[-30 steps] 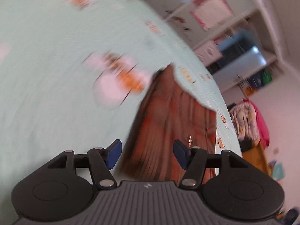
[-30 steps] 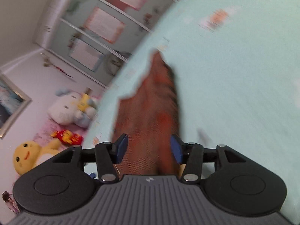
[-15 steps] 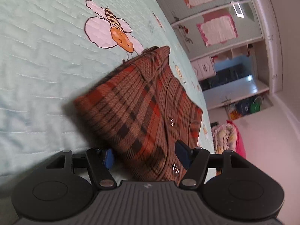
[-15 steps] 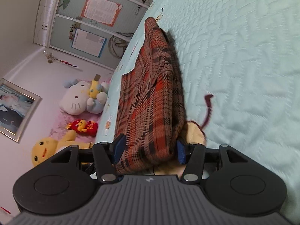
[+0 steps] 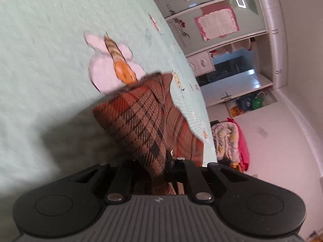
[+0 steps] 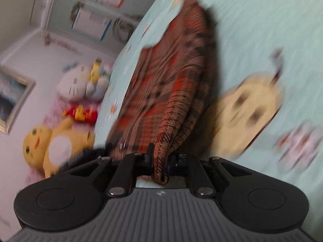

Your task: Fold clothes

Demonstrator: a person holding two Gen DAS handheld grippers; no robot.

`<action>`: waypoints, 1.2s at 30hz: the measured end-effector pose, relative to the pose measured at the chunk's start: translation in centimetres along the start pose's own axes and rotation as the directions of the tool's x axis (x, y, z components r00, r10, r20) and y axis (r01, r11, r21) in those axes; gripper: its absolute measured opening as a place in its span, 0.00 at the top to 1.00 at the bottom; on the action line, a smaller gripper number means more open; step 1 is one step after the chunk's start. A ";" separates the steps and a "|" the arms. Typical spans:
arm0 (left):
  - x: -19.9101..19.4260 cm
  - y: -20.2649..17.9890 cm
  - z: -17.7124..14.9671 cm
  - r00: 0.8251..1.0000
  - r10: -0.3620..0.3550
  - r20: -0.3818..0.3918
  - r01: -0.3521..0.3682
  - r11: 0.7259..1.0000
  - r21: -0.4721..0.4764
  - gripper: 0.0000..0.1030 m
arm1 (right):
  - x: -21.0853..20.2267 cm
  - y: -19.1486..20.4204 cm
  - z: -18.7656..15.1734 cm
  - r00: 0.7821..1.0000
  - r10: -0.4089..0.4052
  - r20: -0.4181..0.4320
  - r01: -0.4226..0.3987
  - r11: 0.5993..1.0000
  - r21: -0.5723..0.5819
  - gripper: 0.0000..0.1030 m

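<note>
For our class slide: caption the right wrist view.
Right gripper shut on plaid garment over the bedspread.

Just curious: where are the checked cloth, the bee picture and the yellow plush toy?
checked cloth (image 5: pixel 145 121): left wrist view, folded upper face.
bee picture (image 5: pixel 119 66): left wrist view, striped body.
yellow plush toy (image 6: pixel 50 145): right wrist view, white belly.

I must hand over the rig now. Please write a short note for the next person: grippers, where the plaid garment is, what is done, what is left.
Left gripper: shut on the plaid garment.
Right gripper: shut on a bunched edge of the same garment.
The garment lies on the mint bedspread, its near end held by both grippers.
Done: both grasps are secure. How many folds are made, I cannot tell.
Left: probably carry the held end over, lay it flat, release.
</note>
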State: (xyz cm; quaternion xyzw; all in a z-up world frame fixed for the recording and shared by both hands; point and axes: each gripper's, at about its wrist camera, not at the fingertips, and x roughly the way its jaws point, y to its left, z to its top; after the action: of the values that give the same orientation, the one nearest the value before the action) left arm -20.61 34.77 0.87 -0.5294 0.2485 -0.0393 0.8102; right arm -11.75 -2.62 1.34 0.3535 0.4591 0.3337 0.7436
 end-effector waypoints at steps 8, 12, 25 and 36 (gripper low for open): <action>-10.3 6.3 7.8 0.991 0.116 -0.063 -0.114 0.993 0.030 0.92 | 9.6 9.9 -11.6 0.959 0.097 -0.265 -0.117 0.991 -0.059 0.90; -13.2 7.9 12.1 0.980 0.195 -0.045 -0.191 0.979 0.078 0.92 | 15.6 15.1 -15.8 0.920 0.131 -0.370 -0.186 0.975 -0.118 0.90; -15.7 12.6 11.6 0.968 0.201 0.148 -0.196 0.979 -0.046 0.71 | 15.2 17.8 -20.4 0.835 0.115 -0.538 -0.358 0.856 -0.374 0.78; -25.0 8.3 -2.2 0.892 0.311 0.327 -0.252 0.945 -0.210 0.52 | 5.4 18.9 -10.4 0.909 0.126 -0.396 -0.367 0.691 -0.623 0.66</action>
State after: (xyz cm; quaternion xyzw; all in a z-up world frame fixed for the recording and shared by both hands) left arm -45.11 44.69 1.90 -0.5502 0.1744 0.1955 0.7929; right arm -22.65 14.02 11.21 0.0536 0.3659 0.6302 0.6827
